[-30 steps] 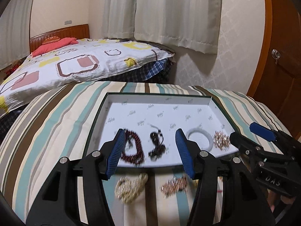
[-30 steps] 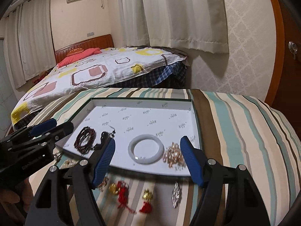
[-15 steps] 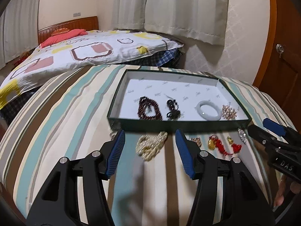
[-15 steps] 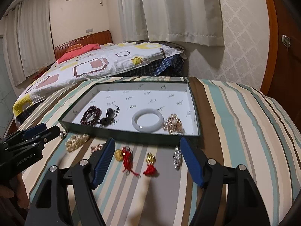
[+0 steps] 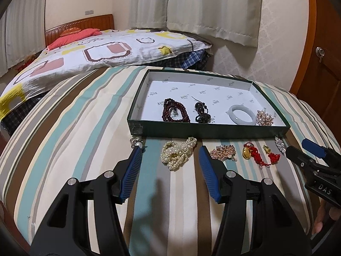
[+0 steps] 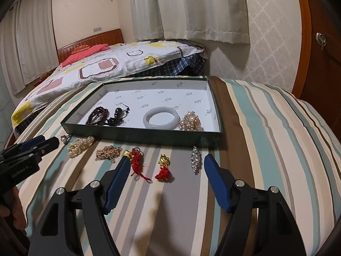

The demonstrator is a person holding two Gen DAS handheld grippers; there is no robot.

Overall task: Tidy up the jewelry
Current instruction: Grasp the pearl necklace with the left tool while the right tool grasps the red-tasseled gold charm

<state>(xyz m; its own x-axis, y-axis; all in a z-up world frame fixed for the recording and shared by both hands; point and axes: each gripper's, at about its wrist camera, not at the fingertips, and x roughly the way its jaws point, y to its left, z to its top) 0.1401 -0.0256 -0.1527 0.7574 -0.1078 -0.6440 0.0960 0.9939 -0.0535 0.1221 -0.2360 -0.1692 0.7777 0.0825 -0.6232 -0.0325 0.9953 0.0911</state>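
A dark green box (image 5: 208, 129) (image 6: 138, 135) with a white floor holds dark red beads (image 5: 175, 112), a black pendant (image 5: 201, 112), a pale bangle (image 5: 243, 117) (image 6: 161, 120) and a gold cluster (image 5: 265, 118). In front of it on the striped cover lie a pearl ring (image 5: 136, 142), a pearl strand (image 5: 178, 155), a rose-gold chain (image 5: 223, 152), two gold charms with red tassels (image 6: 138, 163) (image 6: 164, 168) and a crystal brooch (image 6: 196, 159). My left gripper (image 5: 169, 153) is open, just short of the pearl strand. My right gripper (image 6: 166, 162) is open, around the tasselled charms.
The striped cover (image 5: 74, 138) drapes a rounded surface that falls away at left and front. A bed with a patterned quilt (image 5: 96, 55) stands behind. A wooden door (image 5: 319, 64) is at the right, curtains (image 5: 202, 6) at the back.
Both grippers have pulled back and up from over the box. The loose pieces in front of the box have come into full view. Both stay open and empty.
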